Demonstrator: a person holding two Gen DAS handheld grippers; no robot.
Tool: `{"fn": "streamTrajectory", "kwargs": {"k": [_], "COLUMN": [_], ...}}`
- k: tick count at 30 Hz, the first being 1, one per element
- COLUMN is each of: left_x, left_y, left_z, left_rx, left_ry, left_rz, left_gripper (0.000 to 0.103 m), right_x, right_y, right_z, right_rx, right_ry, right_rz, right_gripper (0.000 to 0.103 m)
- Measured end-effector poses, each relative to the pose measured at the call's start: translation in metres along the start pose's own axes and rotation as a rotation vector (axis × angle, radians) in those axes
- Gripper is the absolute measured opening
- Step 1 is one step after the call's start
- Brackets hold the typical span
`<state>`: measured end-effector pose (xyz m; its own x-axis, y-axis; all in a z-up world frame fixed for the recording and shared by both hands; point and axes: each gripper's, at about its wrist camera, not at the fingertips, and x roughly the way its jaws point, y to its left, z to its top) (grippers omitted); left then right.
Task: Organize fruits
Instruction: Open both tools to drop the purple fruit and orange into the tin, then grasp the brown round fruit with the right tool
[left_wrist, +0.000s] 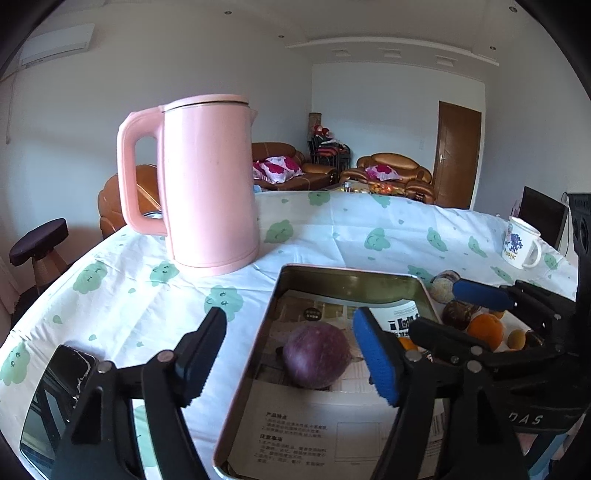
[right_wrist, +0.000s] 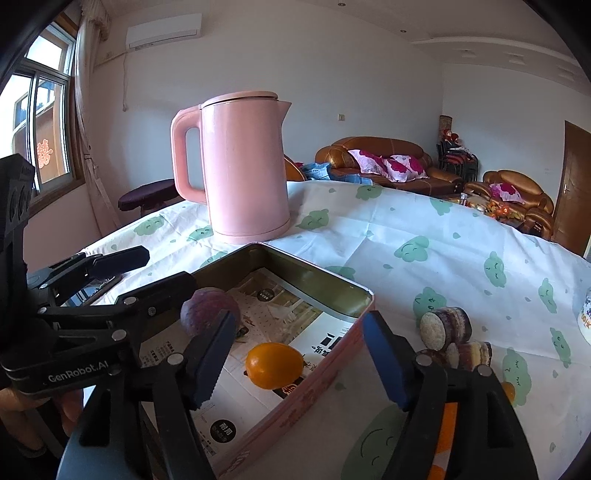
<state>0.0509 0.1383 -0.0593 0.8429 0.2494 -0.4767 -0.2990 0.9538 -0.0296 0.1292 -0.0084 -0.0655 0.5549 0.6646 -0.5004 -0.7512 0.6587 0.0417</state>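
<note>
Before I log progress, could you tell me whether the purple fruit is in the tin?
In: the purple fruit rests on the printed paper lining the tin.

Tin (right_wrist: 328, 295): thin sheet metal, dull sheen on its inner walls, lined with printed paper (left_wrist: 310, 432). Kettle (left_wrist: 208, 184): smooth matt pink plastic. Tablecloth (right_wrist: 424, 229): thin creased cloth, matt. Purple fruit (left_wrist: 317, 354): dull, slightly rough skin. Orange fruit (right_wrist: 274, 365): glossy skin. Mug (left_wrist: 520, 243): glossy glaze. Sofa (right_wrist: 373, 155): shiny brown leather.

Tin (right_wrist: 325, 291) on desk (right_wrist: 424, 229); passion fruit (right_wrist: 207, 310) and orange fruit (right_wrist: 273, 365) inside. Kettle (right_wrist: 243, 166) behind tin. Cake rolls (right_wrist: 443, 328) right of tin.
</note>
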Motion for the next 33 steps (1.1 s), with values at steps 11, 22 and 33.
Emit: {"fn": "streamTrajectory", "kwargs": {"k": [11, 22, 33], "left_x": [-0.025, -0.019, -0.001], "left_y": [-0.053, -0.137, -0.182], "left_z": [0.006, -0.002, -0.008], "left_rx": [0.050, 0.185, 0.272], "left_ry": [-0.064, -0.011, 0.067], "left_rz": [-0.124, -0.284, -0.362], "left_gripper": [0.087, 0.087, 0.085], "right_x": [-0.062, -0.105, -0.084], "right_y": [-0.048, -0.133, -0.146], "right_z": [-0.022, -0.068, -0.086], "right_rx": [0.014, 0.166, 0.234], "right_ry": [-0.037, 0.085, 0.197], "right_rz": [-0.144, -0.251, -0.152], "right_gripper": [0.073, 0.073, 0.053]}}
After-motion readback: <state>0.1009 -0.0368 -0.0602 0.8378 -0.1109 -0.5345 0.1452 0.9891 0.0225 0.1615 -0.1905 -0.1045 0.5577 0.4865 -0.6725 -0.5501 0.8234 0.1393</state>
